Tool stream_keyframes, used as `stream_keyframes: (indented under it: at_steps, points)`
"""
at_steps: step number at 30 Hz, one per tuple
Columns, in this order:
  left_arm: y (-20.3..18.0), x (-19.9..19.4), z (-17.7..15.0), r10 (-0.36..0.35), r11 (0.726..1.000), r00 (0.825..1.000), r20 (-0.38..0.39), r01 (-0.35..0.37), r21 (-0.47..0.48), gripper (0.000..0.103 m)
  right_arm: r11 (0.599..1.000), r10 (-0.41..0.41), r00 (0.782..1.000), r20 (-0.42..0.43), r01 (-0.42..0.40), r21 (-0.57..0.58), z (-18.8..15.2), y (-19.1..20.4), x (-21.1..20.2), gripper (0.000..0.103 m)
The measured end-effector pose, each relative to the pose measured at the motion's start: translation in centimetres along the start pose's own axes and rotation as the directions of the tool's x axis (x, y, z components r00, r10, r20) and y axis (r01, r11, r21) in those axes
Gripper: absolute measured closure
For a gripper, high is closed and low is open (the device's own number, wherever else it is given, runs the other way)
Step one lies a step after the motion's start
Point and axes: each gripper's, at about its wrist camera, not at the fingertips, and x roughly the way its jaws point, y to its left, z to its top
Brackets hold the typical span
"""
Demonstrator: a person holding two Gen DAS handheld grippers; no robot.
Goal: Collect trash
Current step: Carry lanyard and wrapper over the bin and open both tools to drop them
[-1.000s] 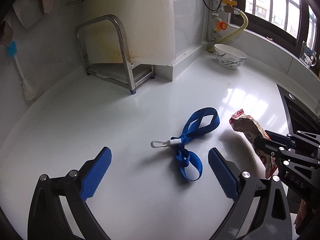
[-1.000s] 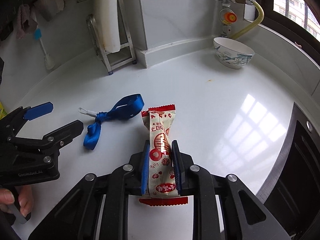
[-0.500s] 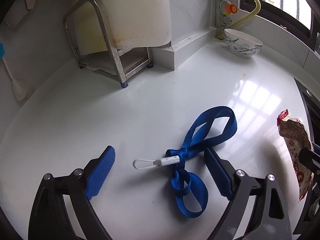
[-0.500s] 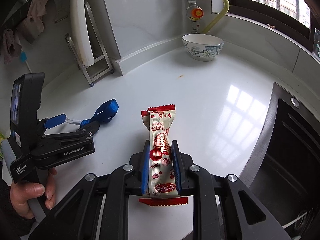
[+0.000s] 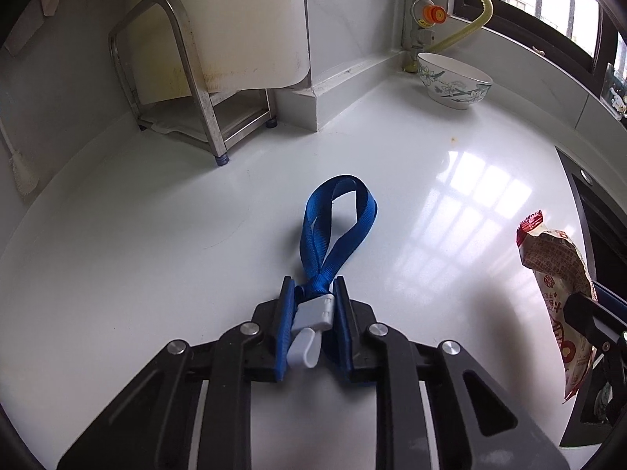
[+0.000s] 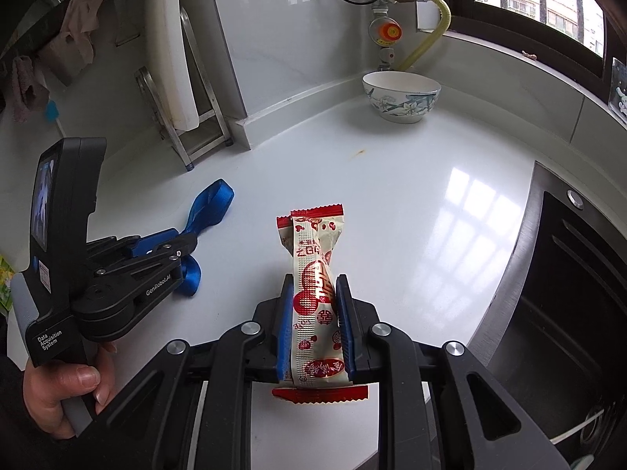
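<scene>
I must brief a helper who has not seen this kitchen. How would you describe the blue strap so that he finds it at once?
Look at the white counter, in front of the steel rack. The blue strap lies there, its knot and white clip between the closing jaws of the left gripper. It is the only blue loop; the wrapper nearby is red and cream.

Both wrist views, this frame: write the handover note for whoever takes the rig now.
Left gripper: jaws closing on the blue strap at its knot and white clip; the strap's loop lies on the white counter.
Right gripper: shut on the red-and-white snack wrapper, held above the counter.
Done: wrapper picked up, strap between the pads.
Left: finish the grip, lift the strap, drop both in a bin; none in view.
Flowered bowl stands by the back wall, untouched.
</scene>
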Motion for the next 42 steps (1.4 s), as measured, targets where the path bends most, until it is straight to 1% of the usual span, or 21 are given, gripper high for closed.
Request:
stream_keyframes:
  at_steps: [5, 9, 14, 18, 25, 31, 35, 39, 42]
  points:
    - [0.9, -1.3, -1.3, -0.005, 1.000, 1.000, -0.012, 0.005, -0.022, 0.083, 1.000, 0.010, 1.000, -0.006, -0.010, 0.009, -0.9, 0.2, -0.8, 0.083]
    - [1.7, -3.2, -2.5, 0.007, 0.999, 1.000, -0.007, -0.007, -0.049, 0.083, 1.000, 0.020, 1.000, -0.006, -0.020, 0.013, -1.8, 0.5, -1.9, 0.083]
    - [1.9, -6.3, -4.1, 0.017, 0.998, 1.000, 0.004, -0.016, -0.064, 0.083, 0.999, 0.037, 0.999, -0.010, -0.037, 0.009, -3.2, 1.1, -3.5, 0.083]
    - [1.5, -9.3, -5.5, 0.019, 0.997, 1.000, 0.019, -0.017, -0.074, 0.083, 0.998, 0.060, 0.998, -0.008, -0.059, 0.012, -4.7, 1.6, -5.6, 0.083]
    - [-0.7, -15.4, -8.4, 0.019, 0.997, 0.999, 0.045, -0.016, -0.080, 0.083, 0.996, 0.088, 0.996, -0.003, -0.088, 0.022, -7.8, 1.3, -10.7, 0.083]
    - [-3.0, -20.0, -11.8, 0.025, 0.994, 0.999, 0.048, -0.020, -0.103, 0.083, 0.995, 0.100, 0.995, -0.003, -0.100, 0.015, -11.4, 0.3, -15.4, 0.083]
    - [-4.6, -22.4, -14.3, 0.024, 0.993, 0.999, 0.038, -0.019, -0.117, 0.083, 0.992, 0.125, 0.992, -0.015, -0.125, 0.024, -13.9, -1.0, -17.7, 0.083]
    - [-6.3, -24.3, -16.8, 0.025, 0.993, 0.999, 0.024, -0.022, -0.115, 0.083, 0.991, 0.137, 0.990, -0.039, -0.137, 0.004, -16.1, -1.9, -19.3, 0.083]
    - [-7.6, -25.6, -18.5, 0.026, 0.993, 1.000, 0.014, -0.024, -0.114, 0.083, 0.988, 0.154, 0.987, -0.046, -0.154, 0.012, -17.4, -2.7, -20.5, 0.083]
